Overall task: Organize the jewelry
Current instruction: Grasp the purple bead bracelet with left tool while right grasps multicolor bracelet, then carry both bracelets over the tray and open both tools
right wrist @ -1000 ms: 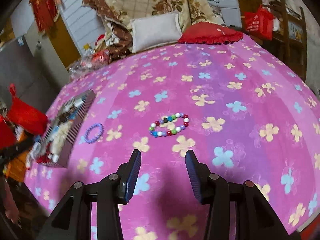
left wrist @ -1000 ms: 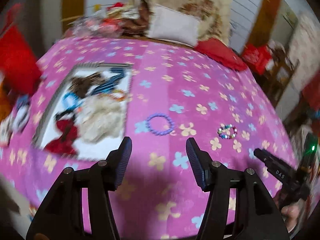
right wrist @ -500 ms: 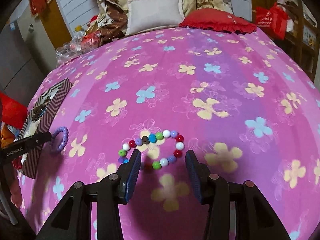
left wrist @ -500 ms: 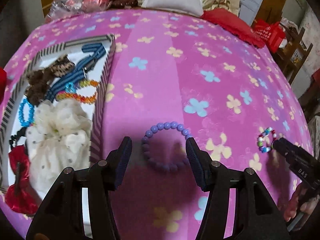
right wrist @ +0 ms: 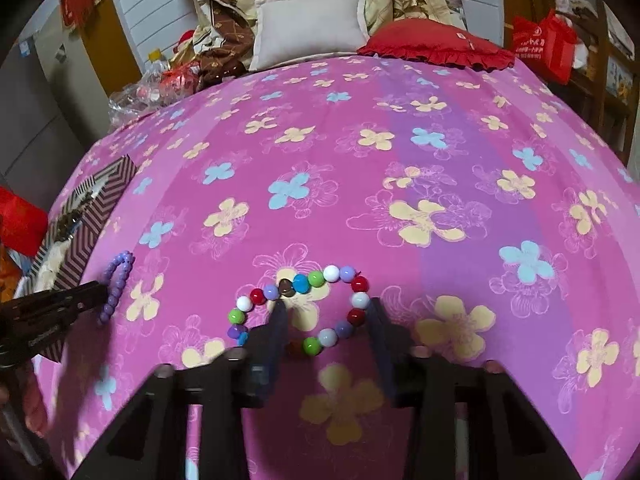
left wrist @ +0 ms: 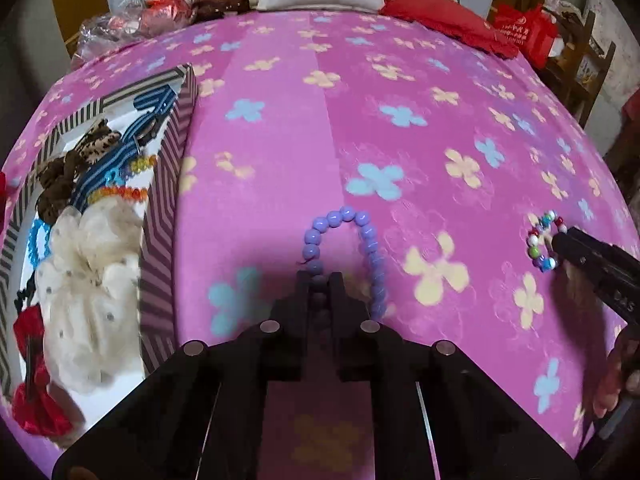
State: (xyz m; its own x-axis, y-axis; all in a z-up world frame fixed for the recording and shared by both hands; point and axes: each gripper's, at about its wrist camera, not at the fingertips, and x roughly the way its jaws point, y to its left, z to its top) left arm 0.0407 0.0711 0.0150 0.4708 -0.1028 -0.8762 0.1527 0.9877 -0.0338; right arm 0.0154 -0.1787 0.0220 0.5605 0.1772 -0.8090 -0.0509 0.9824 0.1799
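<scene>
A purple bead bracelet (left wrist: 344,248) lies on the pink flowered bedspread; it also shows in the right wrist view (right wrist: 116,284). My left gripper (left wrist: 320,280) is shut on its left strand. A multicoloured bead bracelet (right wrist: 304,308) lies to the right and also shows in the left wrist view (left wrist: 544,240). My right gripper (right wrist: 326,308) is open, its left finger inside the loop and its right finger outside the right strand. A striped box (left wrist: 160,216) at the left holds hair ties and bracelets.
Pillows, a white one (right wrist: 312,28) and a red one (right wrist: 436,50), lie at the bed's far end. Plastic bags and clutter (left wrist: 132,20) sit at the far left corner. A wooden rack with a red bag (right wrist: 544,44) stands at the right.
Both grippers came down onto the bed. My left gripper closed on the purple bracelet. My right gripper moved forward so its fingers straddle the multicoloured bracelet's right strand.
</scene>
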